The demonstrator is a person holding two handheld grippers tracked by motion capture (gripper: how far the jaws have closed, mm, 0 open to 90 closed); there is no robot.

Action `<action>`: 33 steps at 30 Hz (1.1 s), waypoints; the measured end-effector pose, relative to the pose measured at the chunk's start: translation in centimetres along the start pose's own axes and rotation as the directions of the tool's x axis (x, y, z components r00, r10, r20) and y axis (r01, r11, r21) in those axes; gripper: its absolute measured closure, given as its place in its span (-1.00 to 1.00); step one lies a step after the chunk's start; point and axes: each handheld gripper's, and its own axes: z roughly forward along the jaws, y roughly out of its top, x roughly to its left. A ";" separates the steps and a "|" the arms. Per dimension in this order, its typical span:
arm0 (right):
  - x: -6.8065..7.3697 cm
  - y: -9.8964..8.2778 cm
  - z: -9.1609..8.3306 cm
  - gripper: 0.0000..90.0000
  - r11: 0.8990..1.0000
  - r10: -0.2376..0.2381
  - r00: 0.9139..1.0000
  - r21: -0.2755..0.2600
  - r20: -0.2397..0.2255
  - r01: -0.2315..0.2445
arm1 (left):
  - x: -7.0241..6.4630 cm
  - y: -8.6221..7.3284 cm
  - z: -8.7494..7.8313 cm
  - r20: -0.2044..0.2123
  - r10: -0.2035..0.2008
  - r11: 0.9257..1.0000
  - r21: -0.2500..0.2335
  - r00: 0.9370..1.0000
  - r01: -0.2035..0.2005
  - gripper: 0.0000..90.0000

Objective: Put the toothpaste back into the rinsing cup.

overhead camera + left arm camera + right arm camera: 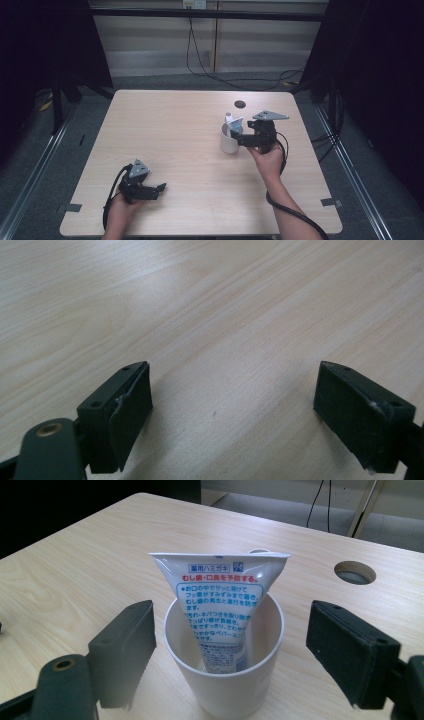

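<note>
One white tube stands in a white cup, the right gripper's jaws spread on either side of it.

High view: the cup [229, 141] sits just ahead of the right gripper [241, 135], which lies level in the person's right hand [269, 160]; the left gripper [160, 189] rests low on the table [165, 130], well apart. Left gripper view: its jaws gape wide over bare wood, released. Right gripper view: the tube [217, 610], crimped end up, printed with blue and red Japanese text, leans inside the cup [225, 680] between the jaws, which stand clear of the cup's wall, gripping nothing.
</note>
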 end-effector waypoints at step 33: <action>-0.2 -0.5 -1.7 -0.68 0.997 -0.053 0.998 0.055 -0.028 0.054 | 0.0 0.0 0.0 0.000 0.000 1.000 0.000 1.000 0.000 -0.66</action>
